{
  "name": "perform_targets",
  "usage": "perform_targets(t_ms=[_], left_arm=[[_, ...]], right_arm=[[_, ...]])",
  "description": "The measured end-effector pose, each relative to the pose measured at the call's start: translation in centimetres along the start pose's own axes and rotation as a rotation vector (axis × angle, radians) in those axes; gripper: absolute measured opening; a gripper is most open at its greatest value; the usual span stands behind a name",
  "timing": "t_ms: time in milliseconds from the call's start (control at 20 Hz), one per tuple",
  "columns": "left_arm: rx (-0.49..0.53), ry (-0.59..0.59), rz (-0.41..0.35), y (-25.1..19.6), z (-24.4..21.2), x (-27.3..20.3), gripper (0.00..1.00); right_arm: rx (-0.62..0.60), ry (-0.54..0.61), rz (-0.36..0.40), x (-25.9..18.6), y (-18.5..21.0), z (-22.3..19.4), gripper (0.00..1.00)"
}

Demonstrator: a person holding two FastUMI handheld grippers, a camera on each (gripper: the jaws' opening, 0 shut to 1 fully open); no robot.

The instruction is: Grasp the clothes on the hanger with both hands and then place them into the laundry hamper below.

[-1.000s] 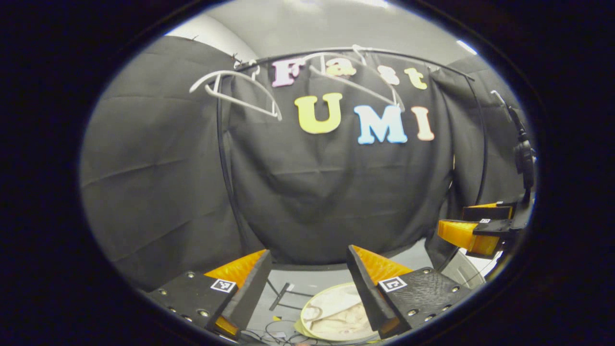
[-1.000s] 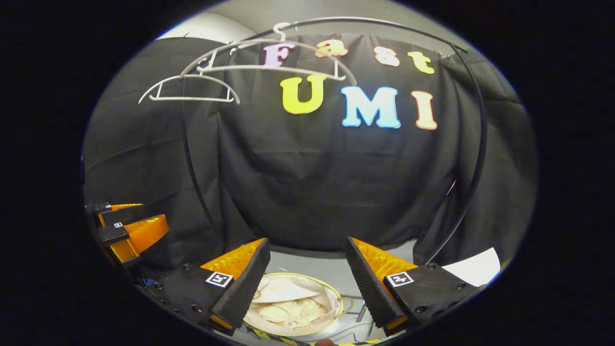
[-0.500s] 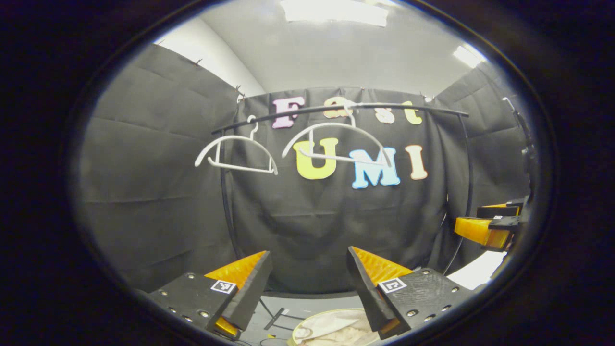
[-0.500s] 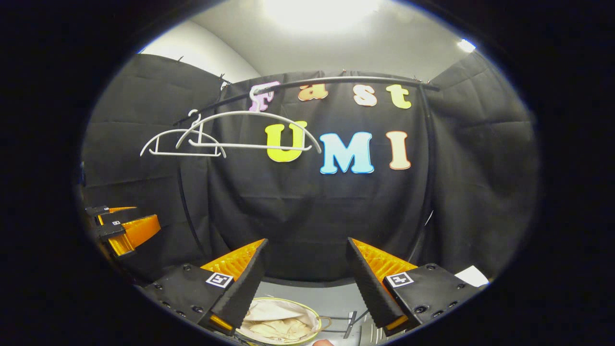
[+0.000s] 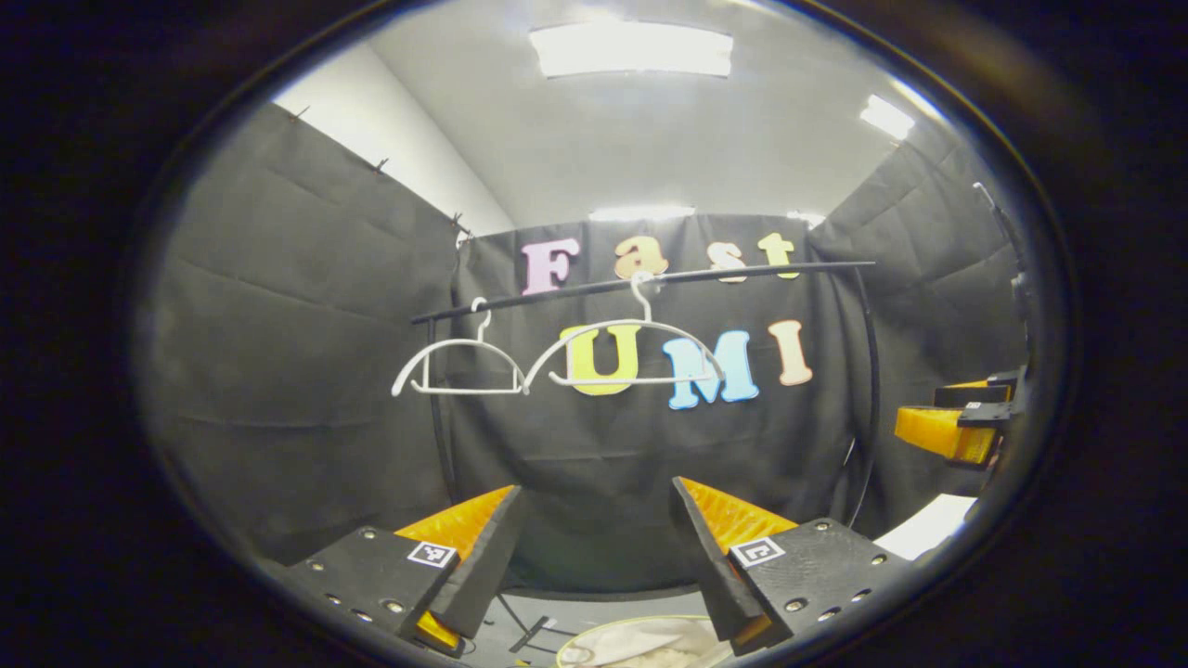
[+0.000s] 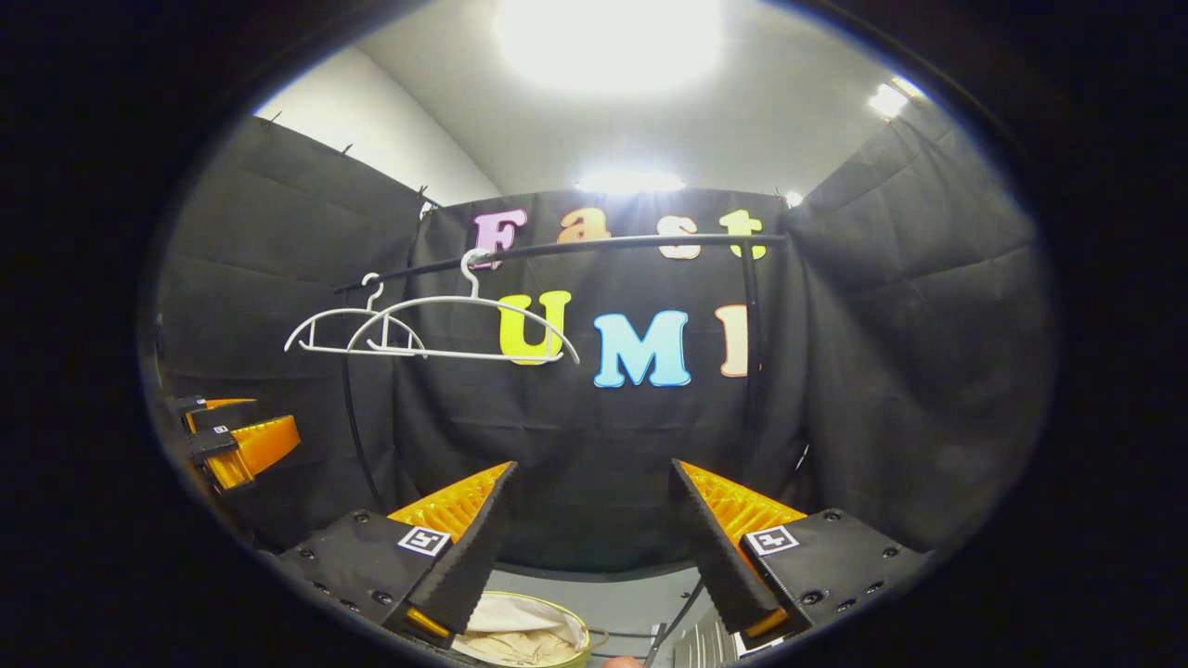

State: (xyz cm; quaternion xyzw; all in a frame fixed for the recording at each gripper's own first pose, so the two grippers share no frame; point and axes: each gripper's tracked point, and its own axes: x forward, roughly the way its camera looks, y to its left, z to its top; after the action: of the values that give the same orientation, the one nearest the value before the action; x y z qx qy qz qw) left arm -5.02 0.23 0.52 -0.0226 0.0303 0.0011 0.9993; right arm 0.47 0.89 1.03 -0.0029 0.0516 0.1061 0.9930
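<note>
Both the left gripper (image 5: 594,520) and the right gripper (image 6: 594,506) are held apart and empty. The clothes (image 6: 520,638) lie in the hamper (image 6: 548,608) below, the hangers (image 5: 557,357) bare above.

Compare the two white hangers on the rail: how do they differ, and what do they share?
In the left gripper view, the nearer hanger looks bigger and hooks mid-rail; the farther hanger looks smaller and hooks near the rail's left end. Their tips almost meet there; in the right gripper view they overlap. Both are white, bare and hang level.
</note>
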Motion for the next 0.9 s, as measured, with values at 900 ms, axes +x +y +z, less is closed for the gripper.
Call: perform_targets(t_ms=[900], left_arm=[[0.008,-0.087,0.003,0.6,3.2,-2.2,0.91]], right_arm=[[-0.007,-0.089,-0.093,-3.9,-2.6,2.9,0.99]])
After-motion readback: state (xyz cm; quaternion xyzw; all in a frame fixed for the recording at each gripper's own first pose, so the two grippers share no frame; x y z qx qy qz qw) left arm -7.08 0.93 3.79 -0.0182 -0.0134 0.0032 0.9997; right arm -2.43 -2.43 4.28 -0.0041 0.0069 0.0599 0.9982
